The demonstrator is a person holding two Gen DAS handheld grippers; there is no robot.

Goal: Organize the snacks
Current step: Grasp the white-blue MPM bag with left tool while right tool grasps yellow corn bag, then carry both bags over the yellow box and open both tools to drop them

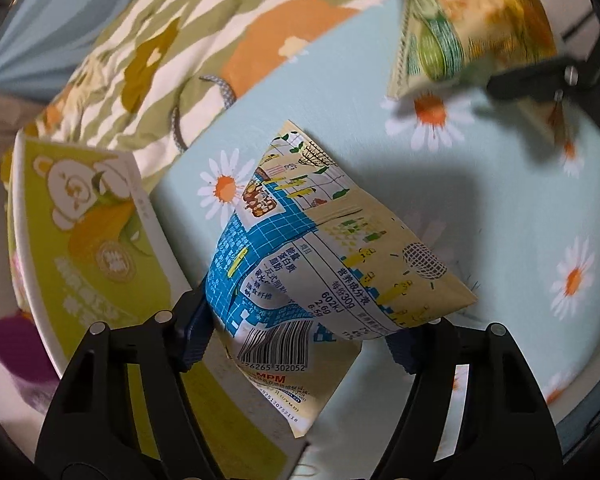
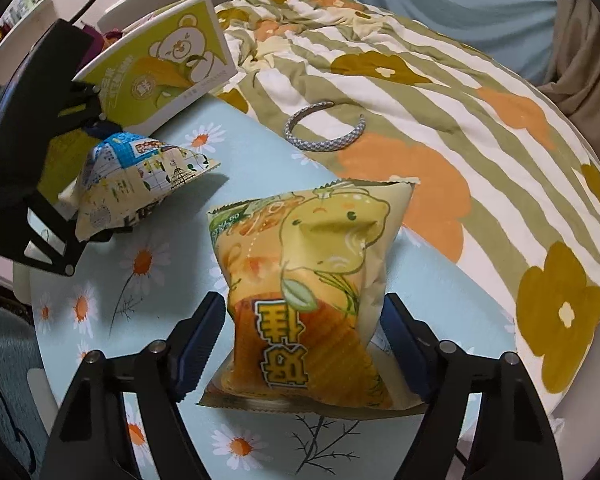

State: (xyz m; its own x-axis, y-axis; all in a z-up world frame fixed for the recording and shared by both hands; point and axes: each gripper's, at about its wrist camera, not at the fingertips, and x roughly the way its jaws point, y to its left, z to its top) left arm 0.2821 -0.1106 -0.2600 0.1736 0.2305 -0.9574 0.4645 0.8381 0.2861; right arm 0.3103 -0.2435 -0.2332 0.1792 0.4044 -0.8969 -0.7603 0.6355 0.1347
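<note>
The left gripper (image 1: 296,344) clamps a blue-and-cream snack packet (image 1: 320,260) on the daisy cloth (image 1: 520,220), its barcode visible only here. The right wrist view alone shows the right gripper (image 2: 304,344) pinching the yellow chip bag (image 2: 312,300), with a braided hairband (image 2: 324,132) at twelve o'clock and the green bear box (image 2: 172,64) at ten.

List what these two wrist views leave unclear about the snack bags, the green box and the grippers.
- Blue and cream snack bag: front hidden, only its back shows in the left wrist view.
- Yellow snack bag: smeared by motion blur at the left view's top edge; underside unseen.
- Green bear box: contents hidden behind its flap in both views.
- Right gripper: a gap shows beside its left pad, so firm grip is unclear.
</note>
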